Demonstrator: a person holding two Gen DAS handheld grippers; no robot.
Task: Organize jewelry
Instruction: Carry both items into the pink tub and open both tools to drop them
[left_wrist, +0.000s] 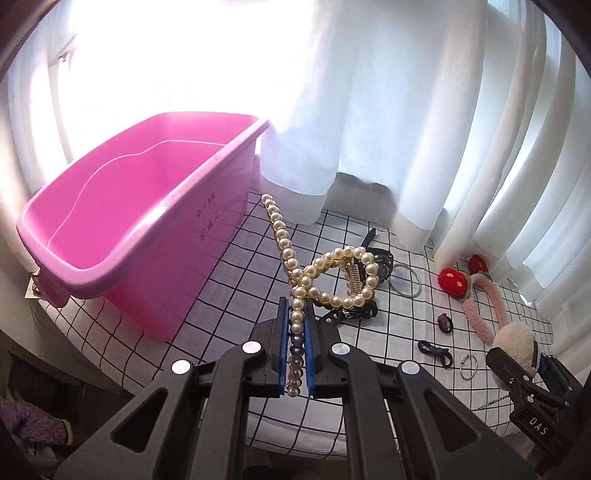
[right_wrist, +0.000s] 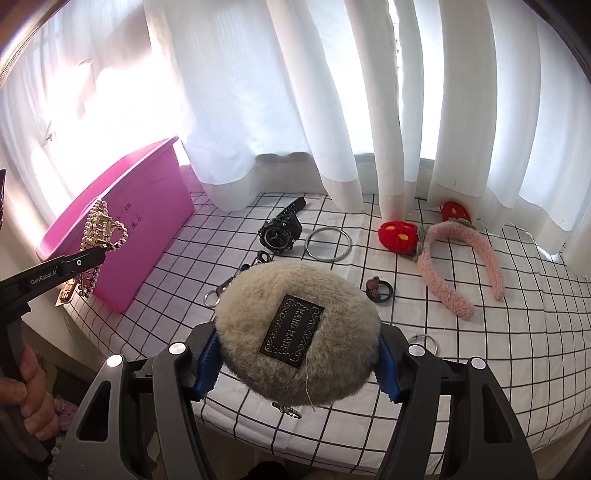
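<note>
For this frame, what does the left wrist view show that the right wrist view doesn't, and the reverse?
Only the left wrist view shows the inside of the pink tub, bare as far as visible, and the left gripper shut on the pearl hair claw seen close up.

Only the right wrist view shows the dark label on the fluffy pom-pom held by the right gripper, and the hand holding the left tool.

Both show the checked cloth, white curtains, black watch, silver bangle and strawberry headband.
</note>
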